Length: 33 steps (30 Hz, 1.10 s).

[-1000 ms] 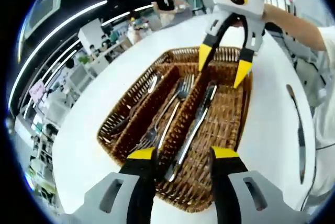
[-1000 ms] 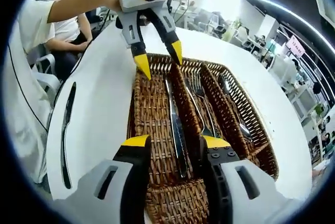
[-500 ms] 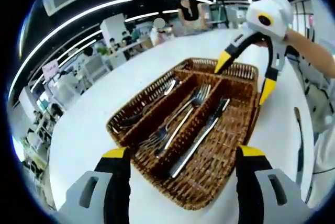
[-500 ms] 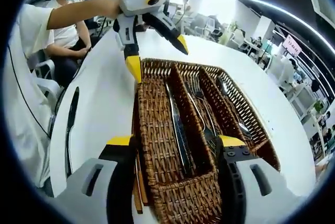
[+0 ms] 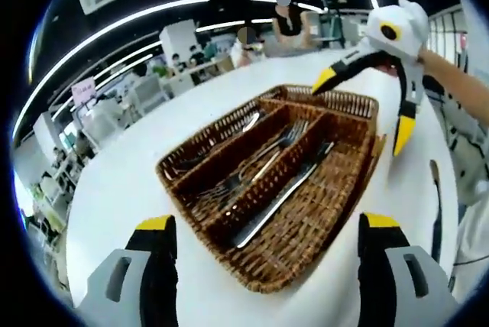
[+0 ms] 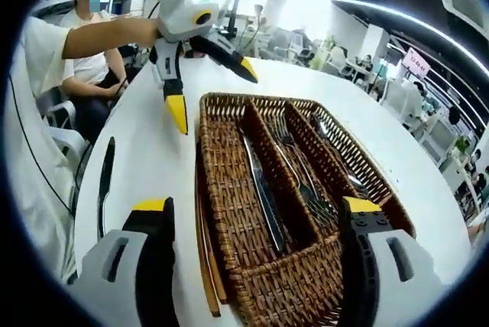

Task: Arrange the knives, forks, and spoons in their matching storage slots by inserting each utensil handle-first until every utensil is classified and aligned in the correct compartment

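While the room behind is a wide, open hall with strip lights on a dark ceiling, desks and several people standing or seated far off, the nearest big thing is the round white table (image 5: 114,189), which carries everything else. On it lies the brown wicker tray (image 5: 229,151) (image 6: 229,220), long and rectangular, split by two wicker walls into three lengthwise compartments.

From the left gripper view the tray runs away from the camera toward the upper right. Its near-right compartment holds a knife (image 5: 279,201) lying along the tray's long axis; the middle one holds forks (image 5: 260,160), tines toward the far end; the left one holds spoons (image 5: 229,132). From the right gripper view the same order reads knife (image 6: 263,197), forks (image 6: 298,166), spoons (image 6: 340,163).

A second knife (image 6: 103,186) (image 5: 436,208) lies on the bare table beside the tray, well apart from it and roughly parallel to its long side.

Both tools are spread wide and grip nothing. The left gripper (image 5: 267,228) (image 6: 210,86) hovers past one end of the tray, the right gripper (image 6: 256,212) (image 5: 363,101) past the opposite end, each straddling the tray's width in its own view.
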Available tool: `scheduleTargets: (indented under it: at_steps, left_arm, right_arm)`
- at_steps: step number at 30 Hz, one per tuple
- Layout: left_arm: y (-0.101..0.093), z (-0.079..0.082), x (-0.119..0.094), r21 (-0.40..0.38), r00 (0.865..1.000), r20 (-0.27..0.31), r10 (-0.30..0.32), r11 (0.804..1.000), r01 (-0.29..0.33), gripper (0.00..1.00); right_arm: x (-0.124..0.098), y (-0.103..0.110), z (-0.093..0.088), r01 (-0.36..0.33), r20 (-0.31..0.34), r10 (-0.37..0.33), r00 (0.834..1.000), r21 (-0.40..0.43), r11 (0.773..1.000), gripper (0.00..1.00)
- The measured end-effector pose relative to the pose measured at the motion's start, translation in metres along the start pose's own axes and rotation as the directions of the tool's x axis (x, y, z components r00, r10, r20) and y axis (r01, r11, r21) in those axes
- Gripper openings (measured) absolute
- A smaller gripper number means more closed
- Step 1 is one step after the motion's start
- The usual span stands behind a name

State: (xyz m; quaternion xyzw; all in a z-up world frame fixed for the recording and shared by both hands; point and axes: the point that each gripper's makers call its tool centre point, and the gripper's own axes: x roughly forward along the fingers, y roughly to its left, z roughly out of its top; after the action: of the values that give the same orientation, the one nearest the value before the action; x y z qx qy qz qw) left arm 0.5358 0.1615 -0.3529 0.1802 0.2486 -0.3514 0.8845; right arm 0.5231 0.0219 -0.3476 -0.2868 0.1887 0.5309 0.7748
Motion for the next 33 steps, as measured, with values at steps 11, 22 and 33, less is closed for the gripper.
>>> scheduleTargets:
  at_steps: [11, 22, 33]
  left_arm:
    - [-0.006, 0.0, -0.006, -0.082, 0.998, 0.063, 0.009, 0.997, -0.003, 1.0]
    - [-0.01, 0.001, -0.005, -0.074, 0.993, 0.107, 0.048, 0.996, -0.04, 1.0]
    - [-0.016, -0.001, -0.01, -0.112, 0.99, 0.128, 0.064, 0.993, -0.049, 1.0]
  right_arm:
    - [-0.003, 0.003, -0.002, 0.018, 0.037, -0.021, 0.999, 0.073, 0.997, 1.0]
    - [-0.014, 0.006, -0.011, 0.039, 0.078, -0.049, 0.996, 0.128, 0.991, 1.0]
    - [-0.026, 0.027, -0.023, 0.035, 0.121, -0.058, 0.991, 0.184, 0.982, 1.0]
